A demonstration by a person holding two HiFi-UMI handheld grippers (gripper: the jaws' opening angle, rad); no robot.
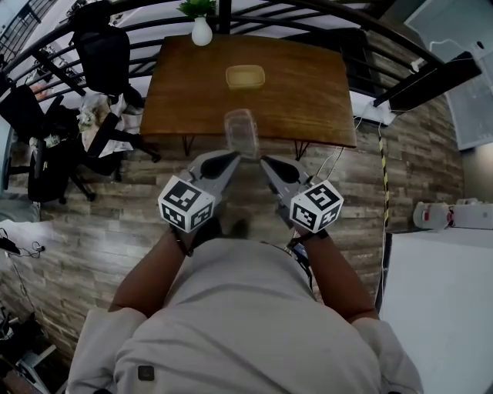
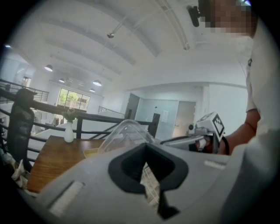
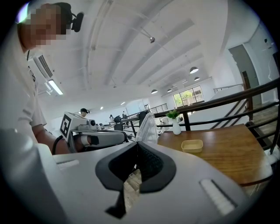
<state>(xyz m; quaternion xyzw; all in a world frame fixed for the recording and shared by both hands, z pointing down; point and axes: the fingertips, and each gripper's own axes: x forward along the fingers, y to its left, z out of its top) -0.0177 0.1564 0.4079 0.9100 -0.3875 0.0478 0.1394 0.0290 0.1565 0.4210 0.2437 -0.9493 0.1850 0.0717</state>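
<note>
2 grippers are counted: left gripper (image 1: 229,158) and right gripper (image 1: 267,162). 1 clear container (image 1: 240,132) is counted. On 1 wooden table (image 1: 308,92), 1 tan tray (image 1: 245,76) and 1 white vase (image 1: 202,31) are counted. Min. 2 black chairs (image 1: 104,46) are made out; exact no. can't be told.

The clear container (image 1: 240,132) is glossy, smooth see-through plastic. The left gripper (image 1: 229,159) and right gripper (image 1: 267,163) clamped on it have matt grey plastic shells with dull black, finely ribbed pads. At twelve o'clock the table (image 1: 308,100) is smooth, satin-finished brown wood carrying a matt pale-yellow tray (image 1: 245,76) and, at eleven o'clock from the tray, a smooth white glazed vase (image 1: 201,32). The floor (image 1: 100,223) is matt, rough-grained wood plank, the railing (image 1: 308,9) black painted metal, and the shirt (image 1: 246,323) soft matt cloth.
</note>
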